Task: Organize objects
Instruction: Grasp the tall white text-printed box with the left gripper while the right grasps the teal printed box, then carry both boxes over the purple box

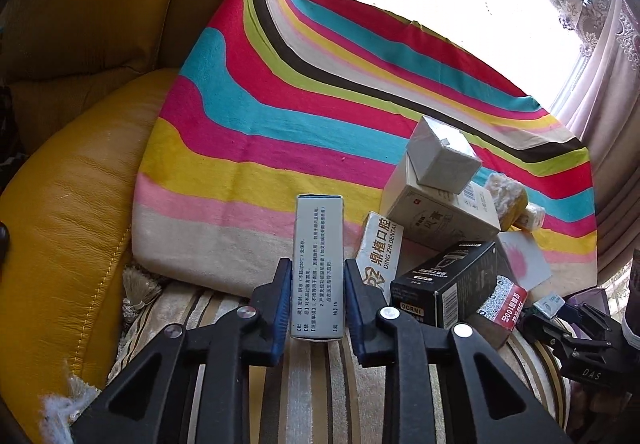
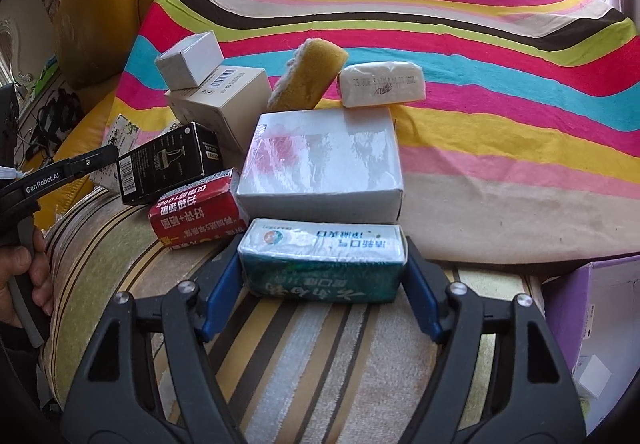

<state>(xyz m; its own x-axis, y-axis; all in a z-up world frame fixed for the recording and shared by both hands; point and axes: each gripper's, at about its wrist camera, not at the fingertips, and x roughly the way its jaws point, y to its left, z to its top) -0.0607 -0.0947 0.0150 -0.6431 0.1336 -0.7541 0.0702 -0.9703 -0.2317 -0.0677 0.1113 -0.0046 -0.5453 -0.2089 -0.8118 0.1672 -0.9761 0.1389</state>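
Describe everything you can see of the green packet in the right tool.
The green packet is a soft, block-shaped pack in glossy plastic wrap, dark green on its near face with pale script, white on top with blue Chinese print and a small round logo. It lies flat and crosswise between the right tool's blue pads, which press on its two short ends. It is over the striped cushion. Just behind it sits the white box; whether they touch is unclear.
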